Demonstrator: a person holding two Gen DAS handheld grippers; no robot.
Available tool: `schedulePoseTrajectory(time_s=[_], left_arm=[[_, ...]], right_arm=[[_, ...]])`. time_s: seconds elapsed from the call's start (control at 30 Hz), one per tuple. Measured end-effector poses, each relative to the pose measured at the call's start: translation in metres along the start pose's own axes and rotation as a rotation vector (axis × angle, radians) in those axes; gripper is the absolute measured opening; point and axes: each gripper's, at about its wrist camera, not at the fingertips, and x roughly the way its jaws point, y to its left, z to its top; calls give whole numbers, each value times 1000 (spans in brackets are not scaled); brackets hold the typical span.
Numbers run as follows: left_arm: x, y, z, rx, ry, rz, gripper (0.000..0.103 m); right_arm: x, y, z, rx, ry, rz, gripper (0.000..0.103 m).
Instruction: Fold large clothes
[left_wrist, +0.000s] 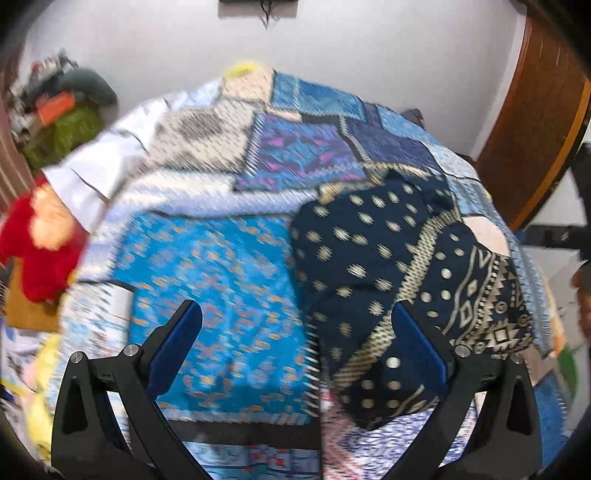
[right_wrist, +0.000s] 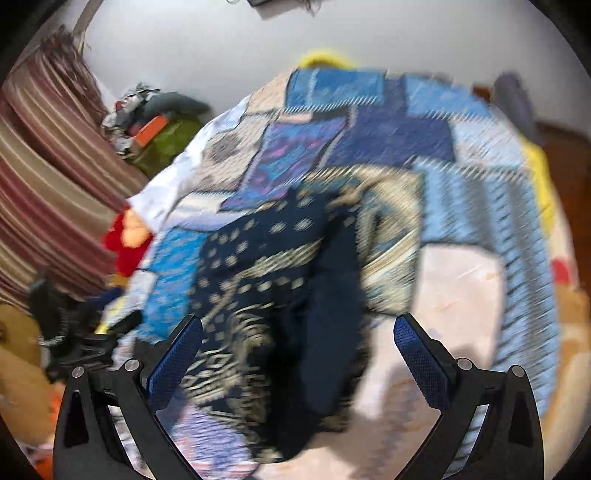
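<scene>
Both grippers, left (left_wrist: 295, 321) and right (right_wrist: 297, 332), gape wide, pinching nothing. Navy garment (left_wrist: 388, 258) lies bunched on the quilt (left_wrist: 207, 258).

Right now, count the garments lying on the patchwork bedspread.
2 that I can see: the navy gold-print garment bunched at centre-right, and a white garment over the far-left edge. Blur may hide others.

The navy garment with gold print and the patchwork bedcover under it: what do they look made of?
The navy garment with gold print looks like thin woven cloth, matte, since it crumples in soft folds. The patchwork bedcover looks like printed cotton, flat and dull; blur leaves both uncertain.
</scene>
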Motion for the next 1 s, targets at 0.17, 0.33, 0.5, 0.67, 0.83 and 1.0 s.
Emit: schedulePoseTrajectory(time_s=[0.17,0.33,0.5,0.67,0.83,1.0], left_arm=[[56,-4,-9,-83,158,-140,103],[101,11,-4,-276,212,-328,103],[130,5,3,-310,234,-437,103],[142,5,9,-340,244,-498,103],[139,0,14,-339,232,-486,92],[112,-14,19,-222,182,-422,78]], right_arm=[[52,-8,-12,40,126,-18,103],[92,-32,-17,102,211,44,103],[108,-28,-8,37,226,101,103],[128,-27,0,61,204,166,103],[129,-24,1,62,170,145,79],[118,-4,-5,33,161,140,49]])
